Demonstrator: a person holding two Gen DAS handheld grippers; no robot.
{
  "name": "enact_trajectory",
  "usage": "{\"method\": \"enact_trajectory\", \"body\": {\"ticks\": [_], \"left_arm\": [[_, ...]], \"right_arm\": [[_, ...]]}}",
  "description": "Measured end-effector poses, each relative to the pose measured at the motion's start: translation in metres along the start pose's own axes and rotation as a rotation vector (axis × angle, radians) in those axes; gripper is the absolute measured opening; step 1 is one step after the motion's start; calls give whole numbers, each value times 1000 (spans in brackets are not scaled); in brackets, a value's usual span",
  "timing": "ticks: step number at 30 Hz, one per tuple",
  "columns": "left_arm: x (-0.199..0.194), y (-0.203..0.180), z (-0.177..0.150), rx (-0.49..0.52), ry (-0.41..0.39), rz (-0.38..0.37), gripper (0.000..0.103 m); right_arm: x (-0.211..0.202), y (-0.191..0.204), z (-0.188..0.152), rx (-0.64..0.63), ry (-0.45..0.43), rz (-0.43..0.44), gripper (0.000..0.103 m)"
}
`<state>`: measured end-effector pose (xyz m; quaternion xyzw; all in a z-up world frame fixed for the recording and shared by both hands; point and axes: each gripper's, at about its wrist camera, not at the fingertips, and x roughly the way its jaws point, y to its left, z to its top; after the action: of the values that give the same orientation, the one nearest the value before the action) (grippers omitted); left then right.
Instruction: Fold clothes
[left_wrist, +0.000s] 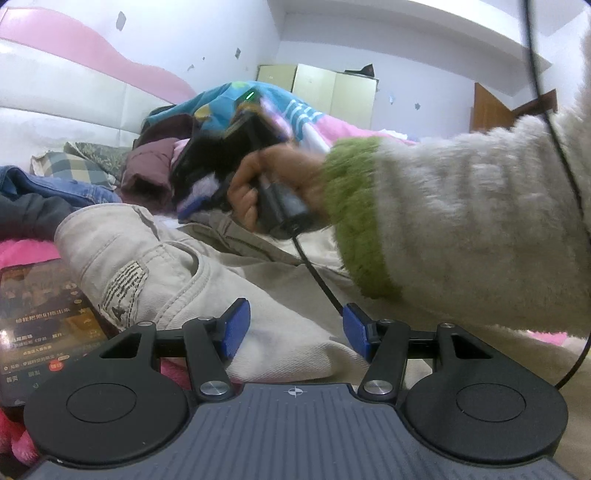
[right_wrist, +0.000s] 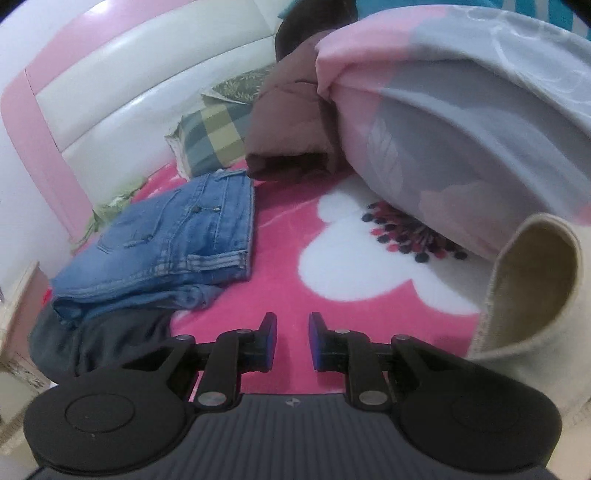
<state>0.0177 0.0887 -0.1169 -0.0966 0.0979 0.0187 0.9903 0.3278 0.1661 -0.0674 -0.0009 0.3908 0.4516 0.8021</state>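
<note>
Beige trousers (left_wrist: 177, 280) lie crumpled on the bed in the left wrist view. My left gripper (left_wrist: 295, 330) hovers over a thick fold of them, jaws about half apart; the blue pads' (left_wrist: 236, 328) inner faces show bare. A person's hand (left_wrist: 251, 192) in a fuzzy cream and green sleeve (left_wrist: 461, 229) holds the other gripper's handle, blurred, beyond the trousers. In the right wrist view my right gripper (right_wrist: 293, 343) stands over the pink blanket (right_wrist: 288, 240) with a narrow gap and nothing between its pads. A curled beige trouser edge (right_wrist: 535, 277) rises at its right.
Folded blue jeans (right_wrist: 173, 240) rest on a dark grey garment (right_wrist: 103, 343) at the left, near the headboard (right_wrist: 110, 92). A brown padded jacket (right_wrist: 288, 122), checked pillow (right_wrist: 210, 136) and pink-grey quilt (right_wrist: 461, 110) fill the back. A lit phone (left_wrist: 40, 325) lies left of the trousers. A black cable (left_wrist: 317, 280) crosses them.
</note>
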Motion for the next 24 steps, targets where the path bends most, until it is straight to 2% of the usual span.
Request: {"method": "enact_trajectory", "body": {"ticks": [4, 5, 8, 12, 17, 21, 24], "left_arm": [[-1, 1, 1, -10, 0, -3, 56], [-1, 1, 1, -12, -1, -4, 56], [-2, 2, 2, -21, -1, -2, 56], [-3, 0, 1, -13, -2, 12, 56], [-3, -2, 1, 1, -5, 31, 57], [-3, -4, 0, 12, -8, 40, 57], [-2, -5, -1, 21, -10, 44, 58]], "right_arm": [[-54, 10, -2, -50, -49, 60, 24], [-74, 12, -5, -74, -64, 54, 30], [-125, 11, -17, -149, -92, -51, 46], [-159, -4, -37, -196, -59, -236, 46], [-148, -28, -46, -196, -8, -350, 44], [-102, -50, -29, -193, 0, -420, 40], [-63, -72, -11, -174, -11, -420, 39]]}}
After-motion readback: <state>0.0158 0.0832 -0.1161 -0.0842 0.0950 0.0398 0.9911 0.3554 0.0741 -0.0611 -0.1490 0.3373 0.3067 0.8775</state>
